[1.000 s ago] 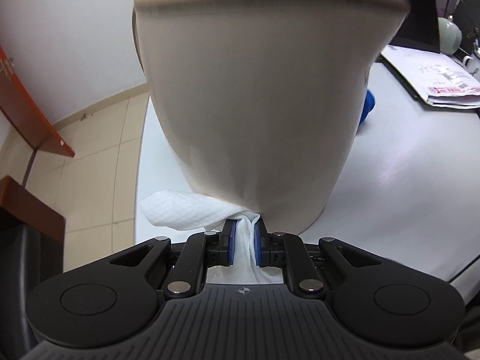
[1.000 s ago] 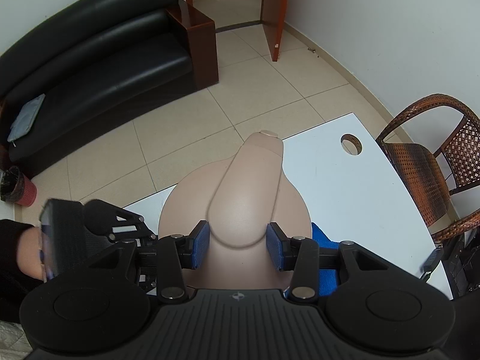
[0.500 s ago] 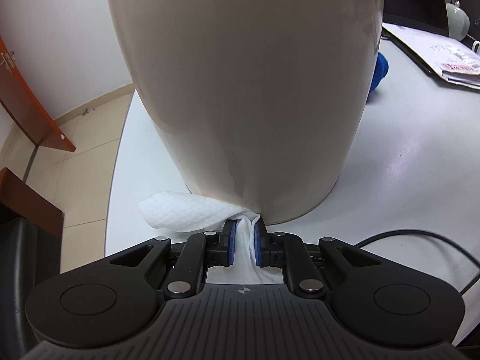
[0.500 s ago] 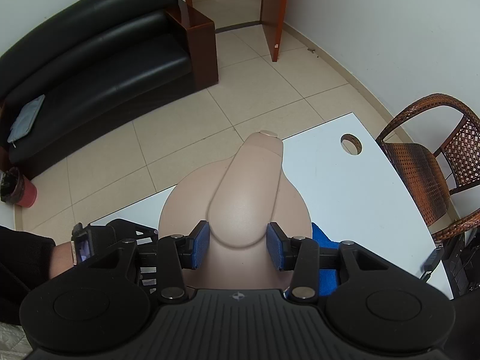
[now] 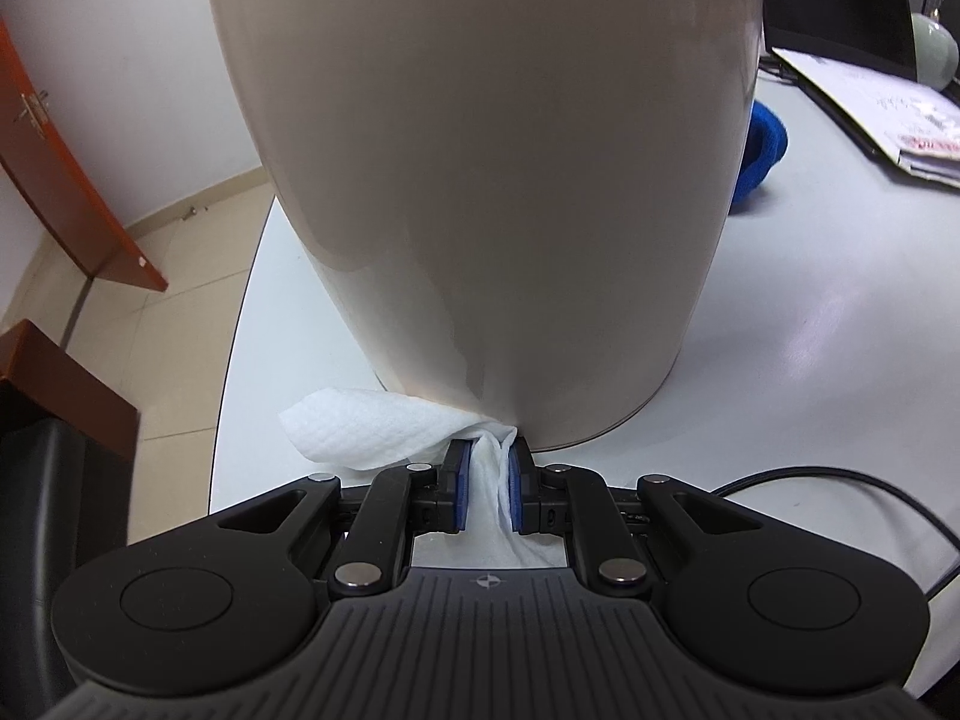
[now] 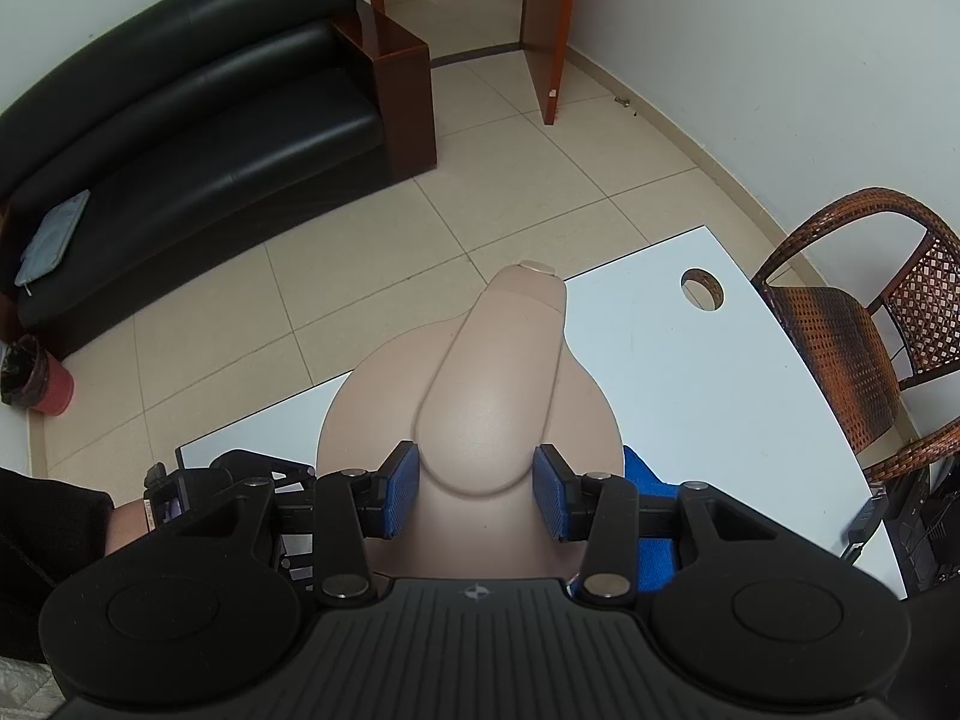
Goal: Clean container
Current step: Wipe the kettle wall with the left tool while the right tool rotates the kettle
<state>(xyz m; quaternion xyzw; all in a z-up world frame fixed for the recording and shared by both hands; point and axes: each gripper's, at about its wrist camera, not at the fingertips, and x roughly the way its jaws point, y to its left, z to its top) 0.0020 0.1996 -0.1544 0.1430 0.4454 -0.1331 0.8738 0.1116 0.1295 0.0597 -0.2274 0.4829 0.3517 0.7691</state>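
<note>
White table (image 5: 810, 312) beside tiled floor (image 6: 492, 168); black sofa (image 6: 180, 102), wicker chair (image 6: 852, 324), wooden door (image 6: 549, 24) beyond. Beige container (image 5: 498, 180) upright on table – right gripper (image 6: 474, 483) clamped on its top handle (image 6: 492, 396). Left gripper (image 5: 485, 480) clenches white wipe (image 5: 372, 426) against container's lower wall. Blue cloth (image 5: 759, 156) behind; black cable (image 5: 840, 483) near.

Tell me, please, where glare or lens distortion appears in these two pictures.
Left wrist view: soft vertical glare on the beige container and a bright sheen on the white table. Right wrist view: even light, no blur, but the fisheye bends the black sofa.
</note>
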